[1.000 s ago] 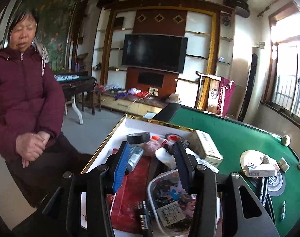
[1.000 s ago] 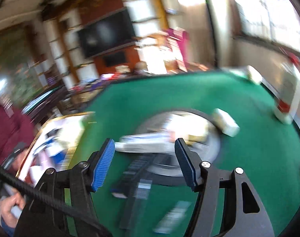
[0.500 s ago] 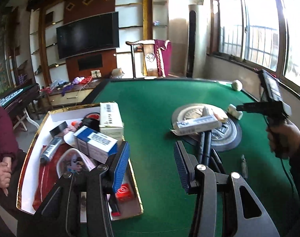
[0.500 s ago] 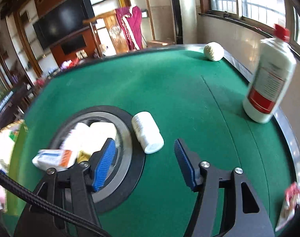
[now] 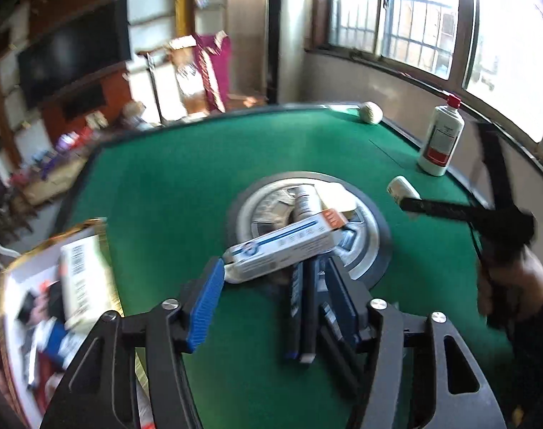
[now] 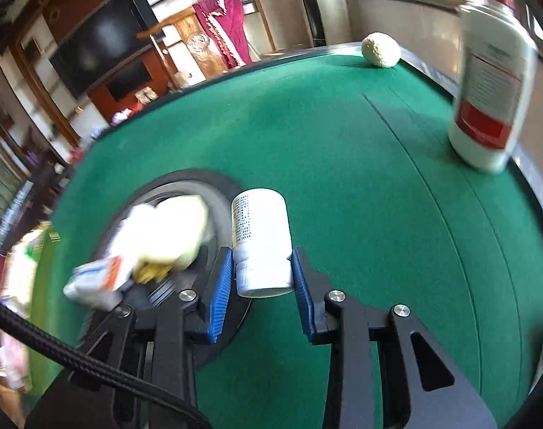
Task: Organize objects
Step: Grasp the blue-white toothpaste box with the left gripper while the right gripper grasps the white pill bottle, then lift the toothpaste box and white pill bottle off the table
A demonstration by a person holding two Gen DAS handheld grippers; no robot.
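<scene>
- Left wrist view, far left: an open gold-rimmed box [image 5: 103,222] sits at the table edge, already holding a white carton [image 5: 84,286] and blurred small items; judged to be the collecting place for the loose objects.
- Left wrist view, centre: the left gripper [image 5: 271,293] has its blue pads spread apart and grips nothing. A white-and-blue carton [image 5: 285,248] lies just ahead of it, resting on dark pens [image 5: 303,307] and overlapping the round hub [image 5: 375,228] at the middle of the green felt table [image 5: 171,178]; it is probably the next object within reach.
- Left wrist view, right: a white bottle with red cap [image 5: 441,136] stands upright near the table rim, with a pale ball [image 5: 371,112] beyond it.
- Right wrist view, centre: the right gripper [image 6: 261,282] is closed against the cap end of a small white pill bottle [image 6: 260,239], which lies on its side beside the hub [image 6: 214,178]; gripping near the cap suits a straight lift.
- Right wrist view, right: the tall bottle [image 6: 493,82] stands well apart from the grasp.
</scene>
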